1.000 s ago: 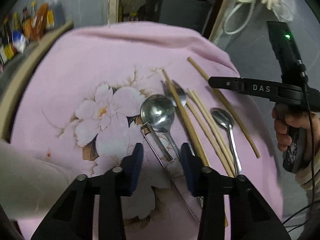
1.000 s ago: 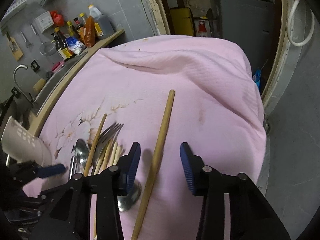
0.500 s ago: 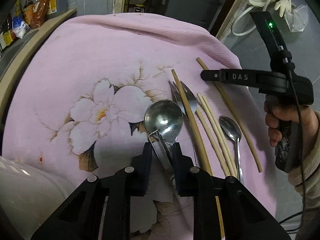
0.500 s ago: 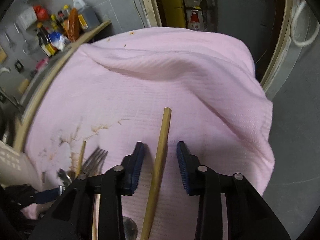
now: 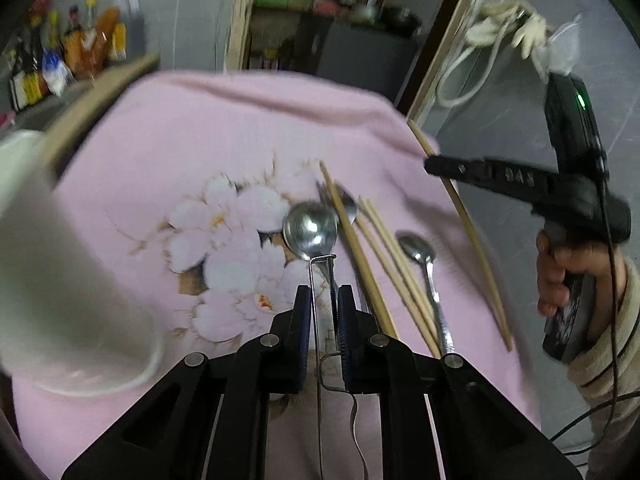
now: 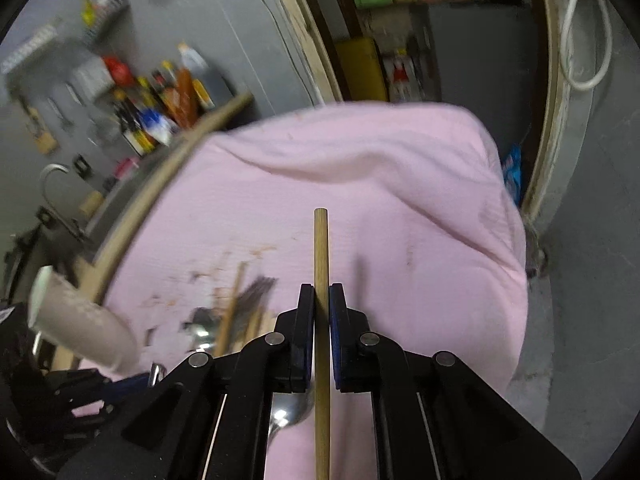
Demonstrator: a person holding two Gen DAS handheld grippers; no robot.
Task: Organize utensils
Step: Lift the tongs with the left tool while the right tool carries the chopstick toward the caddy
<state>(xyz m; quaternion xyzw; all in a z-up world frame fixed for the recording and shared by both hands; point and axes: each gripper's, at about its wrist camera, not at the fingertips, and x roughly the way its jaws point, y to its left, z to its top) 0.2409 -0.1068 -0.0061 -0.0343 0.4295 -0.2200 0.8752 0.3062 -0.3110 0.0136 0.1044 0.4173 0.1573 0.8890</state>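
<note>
A pink cloth with a white flower print [image 5: 180, 168] covers the bench, and blurred sauce bottles [image 6: 168, 104] stand along the grey wall behind it. The left gripper [image 5: 323, 308] has its jaws closed on the thin wire handle of a round steel ladle spoon [image 5: 310, 230], whose bowl is just above the flower print. To its right on the cloth lie several pale wooden chopsticks [image 5: 384, 248], a fork, partly hidden, and a small steel spoon [image 5: 418, 250]. The right gripper [image 6: 321, 312] has its jaws closed on one long wooden chopstick [image 6: 321, 248], which points forward over the cloth. A white plastic cup-shaped holder [image 5: 52, 280] is at the left, blurred.
</note>
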